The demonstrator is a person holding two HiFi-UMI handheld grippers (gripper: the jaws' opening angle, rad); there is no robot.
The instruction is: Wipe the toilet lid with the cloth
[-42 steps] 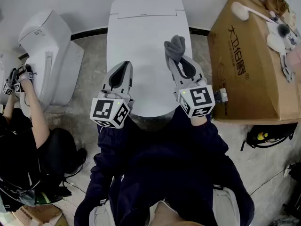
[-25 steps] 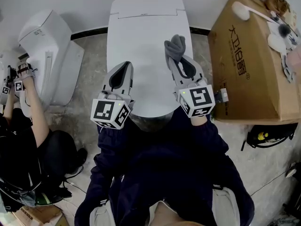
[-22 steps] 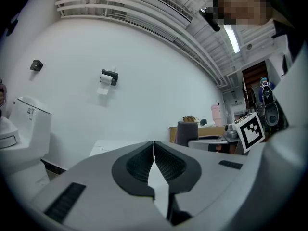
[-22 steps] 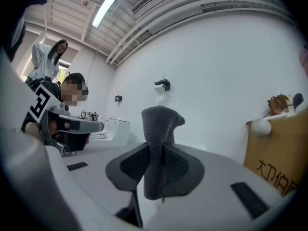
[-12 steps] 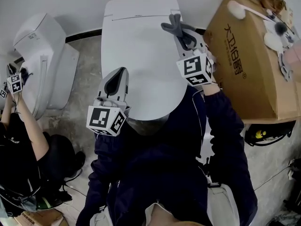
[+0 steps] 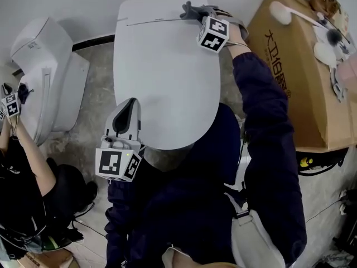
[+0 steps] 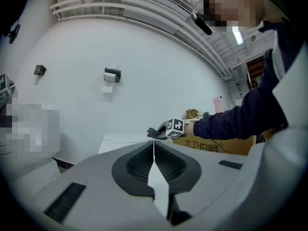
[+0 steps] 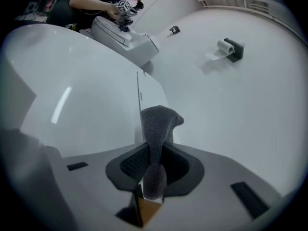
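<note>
Since a second or so back, the left tool (image 6: pixel 130 104) has drifted to the front-left edge of the toilet lid (image 6: pixel 162 77), clenched on nothing. The right tool (image 6: pixel 196 11) has reached way out to the back-right corner, clamped on the grey cloth (image 6: pixel 188 8), so it looks like a wipe starting from the back. Head view only shows a scrap poking out; the right gripper view shows the cloth pinched between the jaws, tuft past the tips, contact with the lid unclear.
</note>
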